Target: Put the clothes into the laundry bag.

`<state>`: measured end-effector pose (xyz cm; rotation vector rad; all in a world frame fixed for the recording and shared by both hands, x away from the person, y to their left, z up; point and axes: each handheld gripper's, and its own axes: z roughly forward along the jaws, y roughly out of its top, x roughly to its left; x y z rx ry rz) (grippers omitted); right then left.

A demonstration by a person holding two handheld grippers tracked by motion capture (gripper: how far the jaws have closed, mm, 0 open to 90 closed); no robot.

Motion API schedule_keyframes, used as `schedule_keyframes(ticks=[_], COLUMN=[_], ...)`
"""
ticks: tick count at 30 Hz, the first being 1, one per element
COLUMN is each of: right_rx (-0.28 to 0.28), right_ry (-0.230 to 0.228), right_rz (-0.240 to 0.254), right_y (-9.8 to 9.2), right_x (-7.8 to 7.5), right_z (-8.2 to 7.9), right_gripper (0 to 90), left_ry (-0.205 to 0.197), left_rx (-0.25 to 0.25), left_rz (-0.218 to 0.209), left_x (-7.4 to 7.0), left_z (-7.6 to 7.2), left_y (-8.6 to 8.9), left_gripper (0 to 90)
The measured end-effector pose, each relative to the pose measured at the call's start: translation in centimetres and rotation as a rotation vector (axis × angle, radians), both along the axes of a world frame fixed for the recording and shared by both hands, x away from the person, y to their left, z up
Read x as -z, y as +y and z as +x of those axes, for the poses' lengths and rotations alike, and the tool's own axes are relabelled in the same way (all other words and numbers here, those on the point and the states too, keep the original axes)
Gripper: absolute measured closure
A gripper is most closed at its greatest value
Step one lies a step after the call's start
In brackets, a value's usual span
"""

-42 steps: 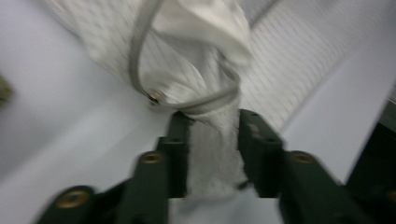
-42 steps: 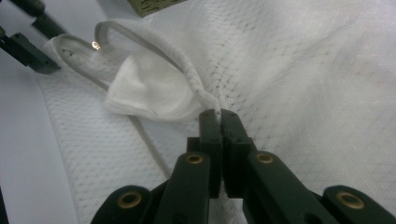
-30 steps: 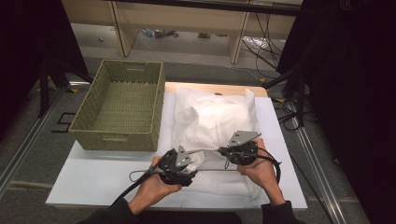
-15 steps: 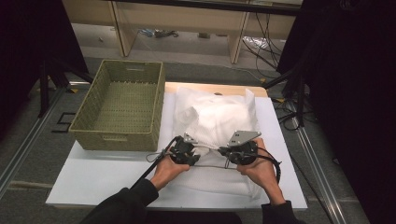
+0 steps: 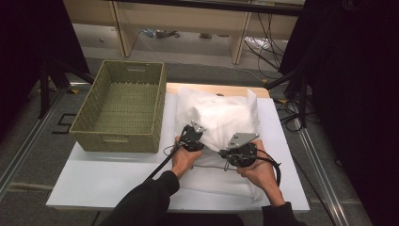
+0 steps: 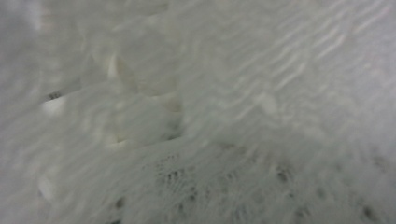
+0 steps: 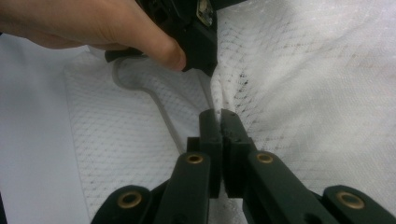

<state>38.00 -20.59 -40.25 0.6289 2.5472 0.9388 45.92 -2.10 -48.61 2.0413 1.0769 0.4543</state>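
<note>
Right gripper (image 7: 218, 114) pinches the mesh bag (image 5: 221, 117); left gripper (image 5: 190, 136), just closing, seemingly grips it too.

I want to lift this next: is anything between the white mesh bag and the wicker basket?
Nothing visible. The white mesh bag lies right beside the wicker basket, whose inside looks empty. The right gripper is shut on the mesh, and the left gripper sits on the bag's near-left part.

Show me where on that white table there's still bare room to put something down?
The widest bare strip of the white table lies in front of the woven basket, left of the person's sleeve. A narrow margin runs along the right edge, beside the white mesh bag. The middle is crowded: the bag, the left gripper and the right gripper sit there.
</note>
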Motion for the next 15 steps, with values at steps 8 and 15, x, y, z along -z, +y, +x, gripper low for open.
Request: schedule_keyframes(ticks=[8, 15], right_rx=[0.010, 0.030], right_ry=[0.005, 0.025], right_rz=[0.012, 0.016], right_y=[-0.4, -0.7], right_x=[0.2, 0.2], right_z=[0.1, 0.0], right_gripper=[89.9, 89.9], left_ry=[0.101, 0.105], left_rx=[0.126, 0.184], left_rz=[0.031, -0.015], left_x=[-1.5, -4.6], left_z=[-3.3, -7.0], left_y=[1.5, 6.3], left_gripper=[40.6, 29.0])
